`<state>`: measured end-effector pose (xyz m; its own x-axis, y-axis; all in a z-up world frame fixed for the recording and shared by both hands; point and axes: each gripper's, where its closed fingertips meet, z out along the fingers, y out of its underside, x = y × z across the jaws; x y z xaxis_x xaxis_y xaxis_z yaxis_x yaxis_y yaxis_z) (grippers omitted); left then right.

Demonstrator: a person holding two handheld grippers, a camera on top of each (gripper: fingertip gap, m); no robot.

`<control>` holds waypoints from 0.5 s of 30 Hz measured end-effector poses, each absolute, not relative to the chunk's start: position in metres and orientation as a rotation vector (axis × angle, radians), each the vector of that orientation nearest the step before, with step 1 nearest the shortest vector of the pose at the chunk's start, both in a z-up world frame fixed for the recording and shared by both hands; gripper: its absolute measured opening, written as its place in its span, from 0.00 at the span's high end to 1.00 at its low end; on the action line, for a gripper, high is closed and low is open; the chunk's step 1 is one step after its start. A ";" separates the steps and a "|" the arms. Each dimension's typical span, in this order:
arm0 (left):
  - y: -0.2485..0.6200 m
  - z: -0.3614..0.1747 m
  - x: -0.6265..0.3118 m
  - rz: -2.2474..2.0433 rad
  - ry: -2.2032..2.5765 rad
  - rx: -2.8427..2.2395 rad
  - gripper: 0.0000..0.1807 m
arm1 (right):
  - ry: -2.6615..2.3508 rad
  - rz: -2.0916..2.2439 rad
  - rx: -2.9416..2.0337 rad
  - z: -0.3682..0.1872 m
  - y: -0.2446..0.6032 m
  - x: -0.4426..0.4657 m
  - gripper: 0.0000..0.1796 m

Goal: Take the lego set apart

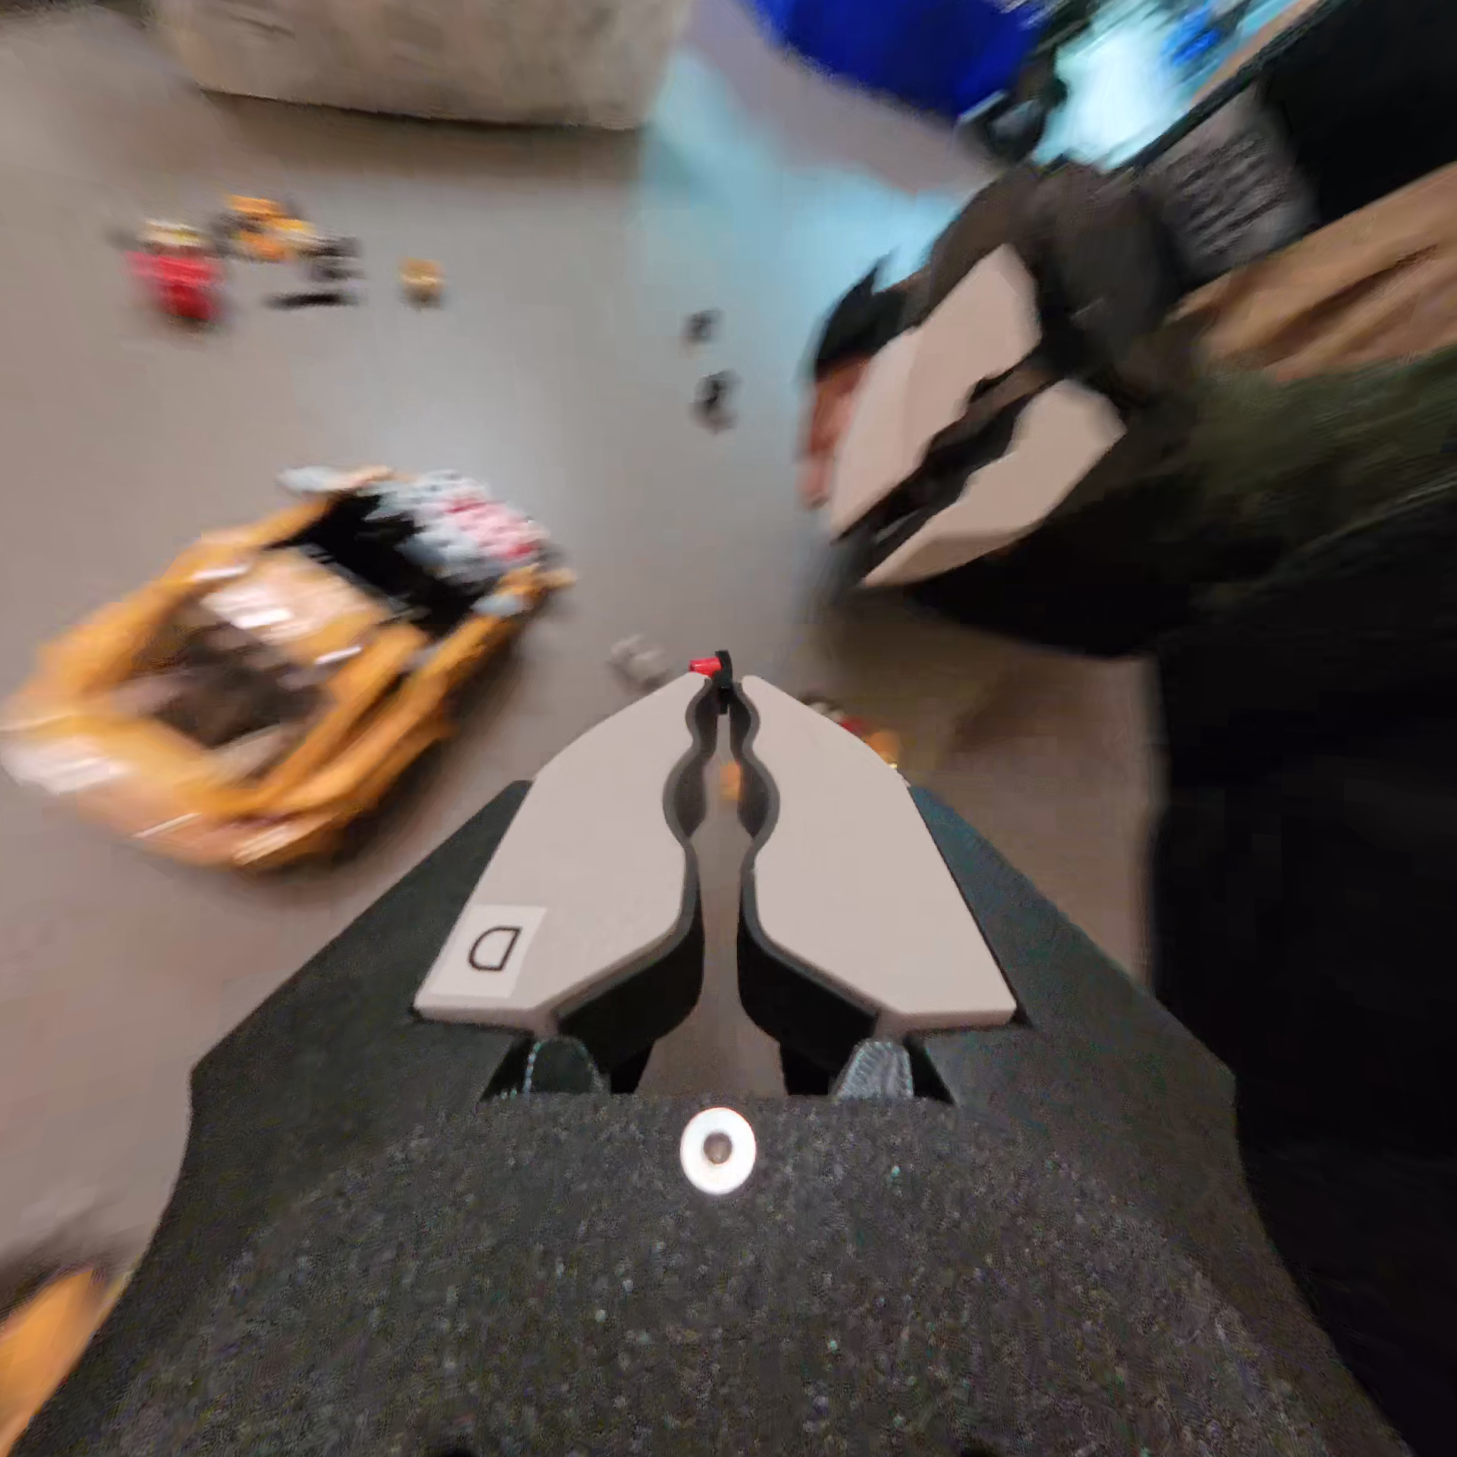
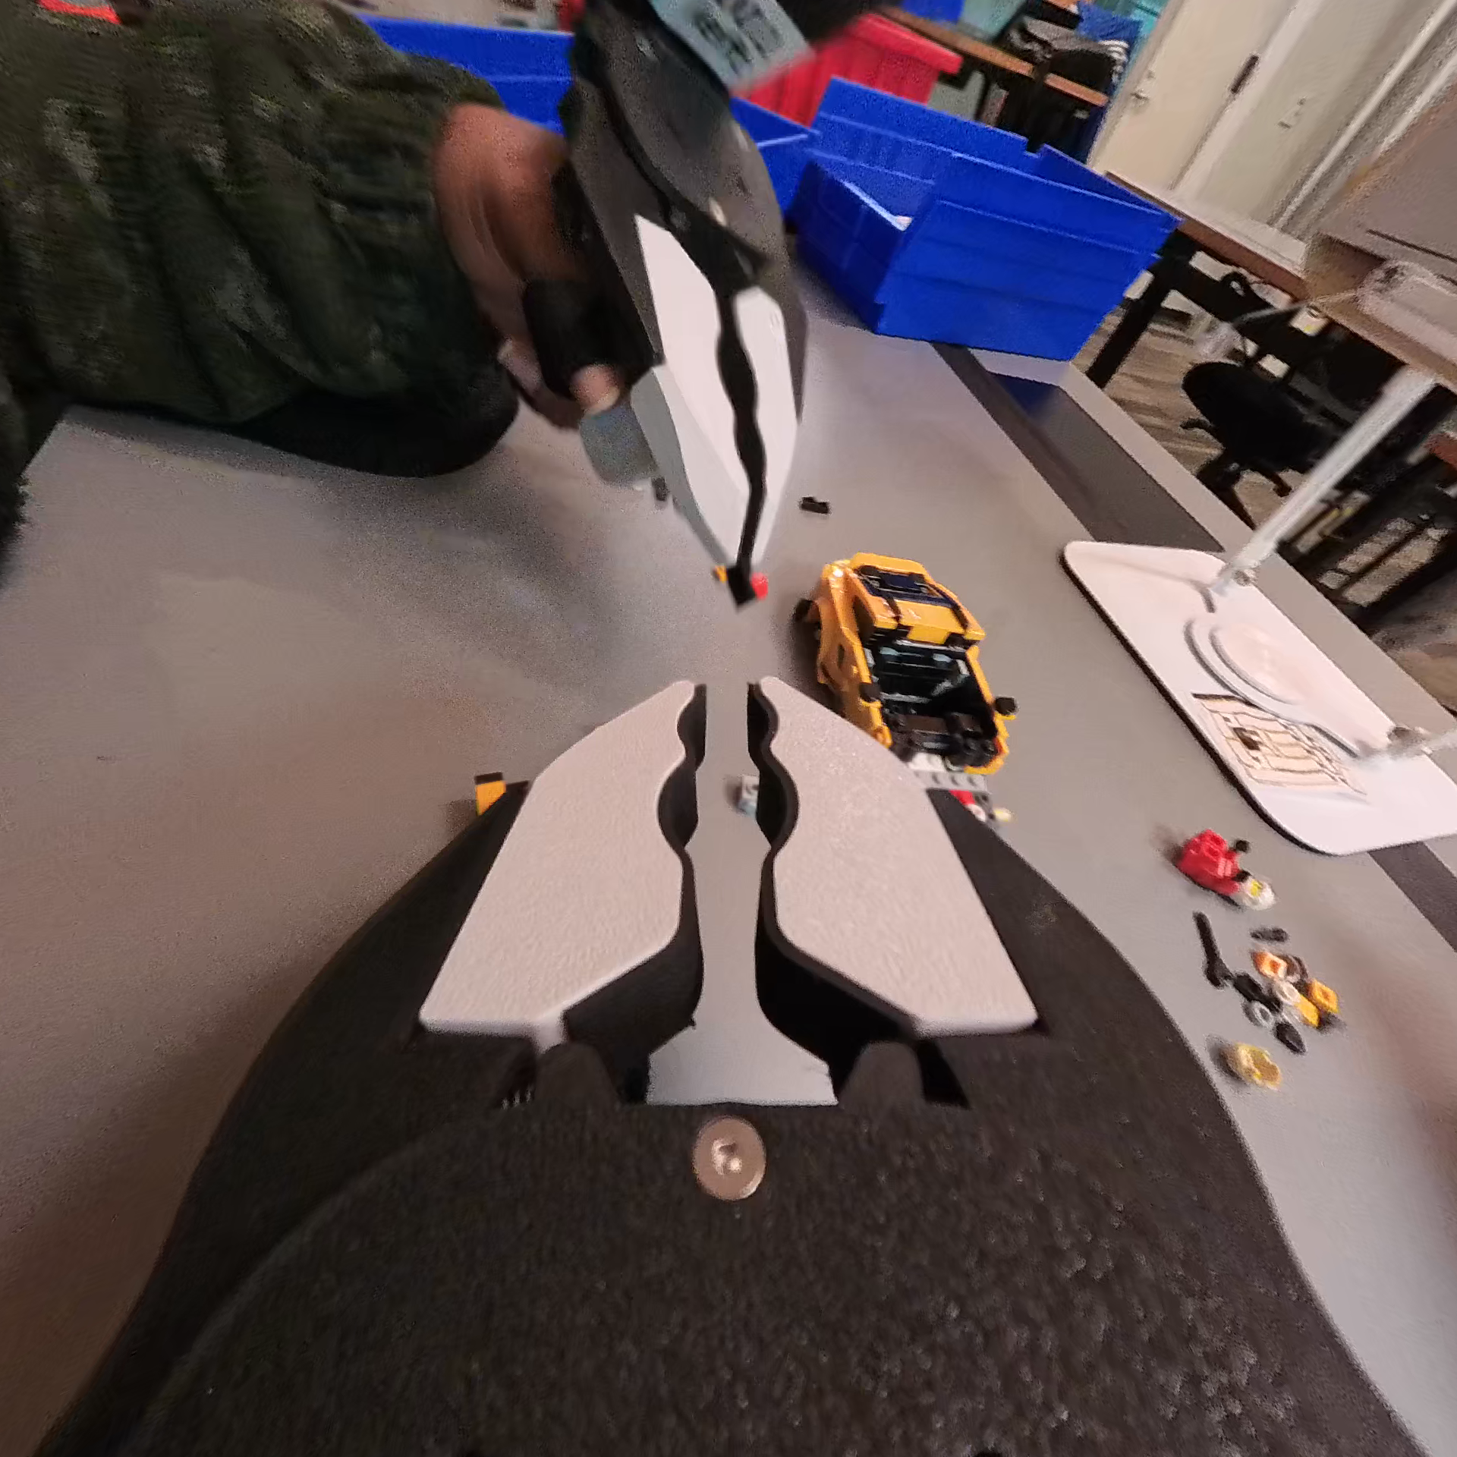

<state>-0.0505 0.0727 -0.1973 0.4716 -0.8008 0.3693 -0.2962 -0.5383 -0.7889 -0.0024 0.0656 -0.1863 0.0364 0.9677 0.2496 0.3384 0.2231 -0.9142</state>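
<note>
A partly stripped yellow and black lego car (image 2: 907,662) lies on the grey table (image 2: 236,709); it shows blurred in the left wrist view (image 1: 260,670). My left gripper (image 1: 719,686) is shut on a small black piece with a red stud (image 1: 709,668) and holds it above the table, left of the car. It also shows in the right wrist view (image 2: 745,579), with the piece (image 2: 749,587) at its tips. My right gripper (image 2: 727,690) is narrowly open and empty, hovering just in front of the left one. It appears blurred in the left wrist view (image 1: 855,552).
Loose removed parts (image 2: 1277,993) and a red piece (image 2: 1210,859) lie at the right. A small yellow piece (image 2: 489,791) and a grey piece (image 2: 747,792) lie near my right fingers. A white stand base (image 2: 1261,709) sits far right, blue bins (image 2: 985,252) behind. My hands' fingertips stand some 6 cm from each other.
</note>
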 end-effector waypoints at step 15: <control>0.093 -0.207 -0.146 -0.220 1.118 -1.988 0.99 | -1.419 0.828 -1.407 -0.189 0.081 0.001 0.96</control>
